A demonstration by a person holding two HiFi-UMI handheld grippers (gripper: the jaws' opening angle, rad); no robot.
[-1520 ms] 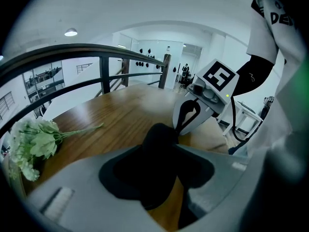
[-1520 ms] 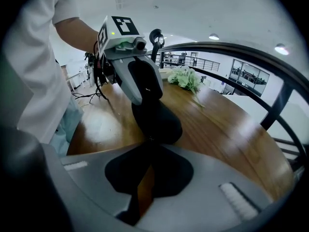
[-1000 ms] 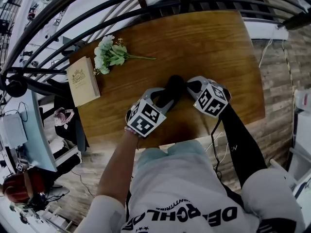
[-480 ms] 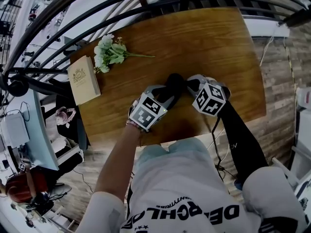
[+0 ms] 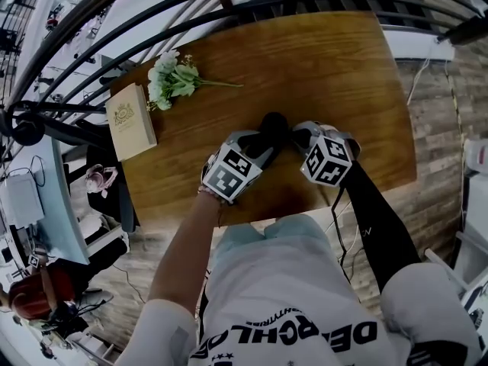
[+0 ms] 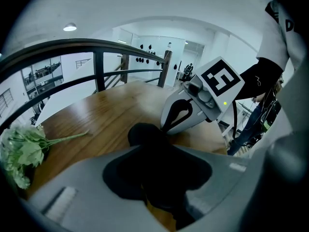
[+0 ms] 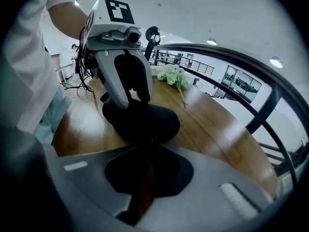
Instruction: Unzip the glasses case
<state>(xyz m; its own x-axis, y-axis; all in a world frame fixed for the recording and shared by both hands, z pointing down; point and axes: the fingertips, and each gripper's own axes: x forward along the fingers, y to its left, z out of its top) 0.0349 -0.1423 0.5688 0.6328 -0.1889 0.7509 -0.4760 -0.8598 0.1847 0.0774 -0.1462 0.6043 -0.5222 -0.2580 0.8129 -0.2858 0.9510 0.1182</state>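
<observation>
A black glasses case [image 5: 268,130] lies on the wooden table [image 5: 343,67] between my two grippers. My left gripper [image 5: 258,146] is shut on the case's near-left part, and in the left gripper view the case [image 6: 147,135] fills the gap between its jaws. My right gripper [image 5: 297,134] meets the case from the right. In the right gripper view its jaws [image 7: 147,146] are shut at the case's [image 7: 145,120] near edge, where a small metal zip pull [image 7: 153,140] glints. The left gripper [image 7: 126,88] straddles the case's far end there.
A bunch of pale flowers [image 5: 171,82] and a cream book [image 5: 131,120] lie on the table's left part. A dark curved metal railing [image 5: 152,21] runs past the table's far and left edges. The table's near edge is just in front of the person's lap.
Both grippers have rolled slightly, and the left gripper's marker cube has shifted a little towards the case. The case stays held between them.
</observation>
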